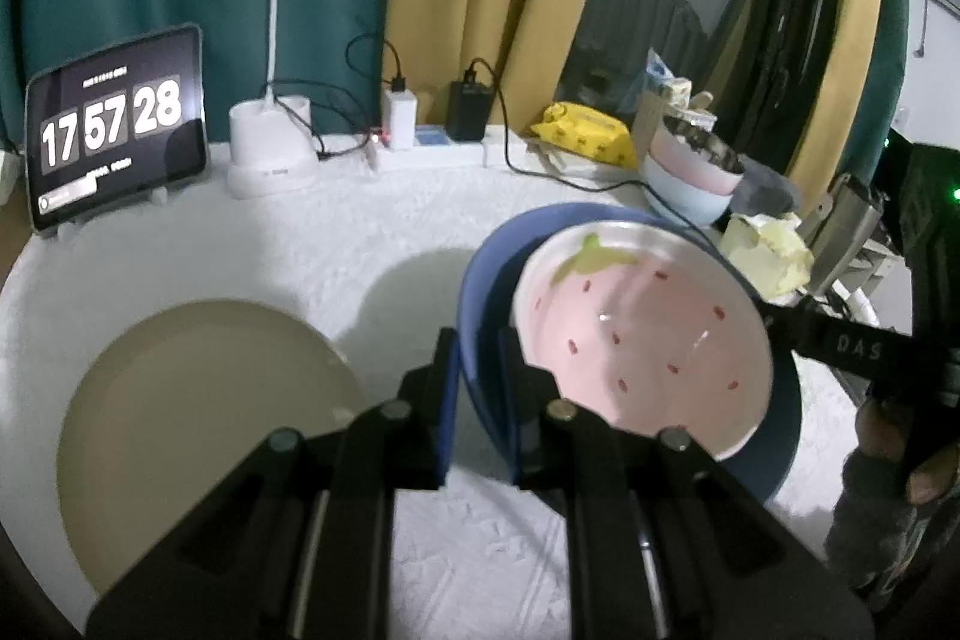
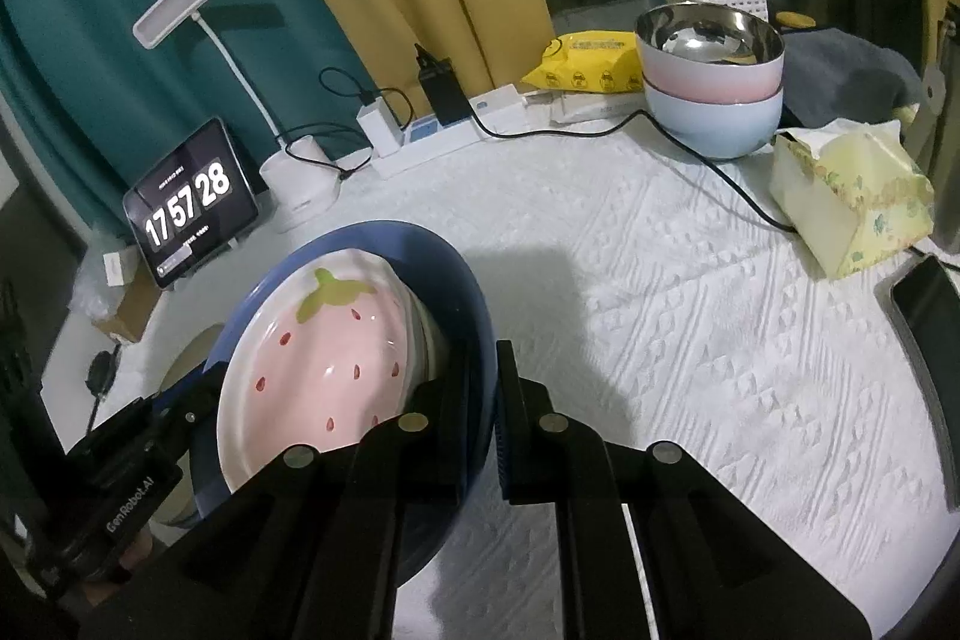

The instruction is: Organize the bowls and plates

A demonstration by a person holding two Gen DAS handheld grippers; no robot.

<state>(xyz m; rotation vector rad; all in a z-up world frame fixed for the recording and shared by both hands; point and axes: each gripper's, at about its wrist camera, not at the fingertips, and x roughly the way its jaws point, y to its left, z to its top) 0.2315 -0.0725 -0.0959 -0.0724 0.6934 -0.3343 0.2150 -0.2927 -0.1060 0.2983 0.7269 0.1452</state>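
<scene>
A deep blue plate (image 1: pixel 480 268) (image 2: pixel 420 244) hangs tilted above the white table, casting a shadow on the cloth. Inside it lies a pink strawberry-pattern plate (image 1: pixel 642 340) (image 2: pixel 324 352). My left gripper (image 1: pixel 477 346) is shut on the blue plate's left rim. My right gripper (image 2: pixel 485 358) is shut on the opposite rim, and it also shows at the right of the left wrist view (image 1: pixel 780 316). A beige plate (image 1: pixel 198 424) rests flat on the table to the left of the blue plate. A pink bowl with a steel inside is stacked in a pale blue bowl (image 2: pixel 714 64) at the back right.
Along the back edge stand a tablet clock (image 1: pixel 114 124), a white desk lamp (image 1: pixel 270 142) and a power strip with chargers (image 2: pixel 444 130). A yellow wipes pack (image 2: pixel 588 64), a tissue box (image 2: pixel 852 196), a black cable and a phone (image 2: pixel 924 304) sit at the right.
</scene>
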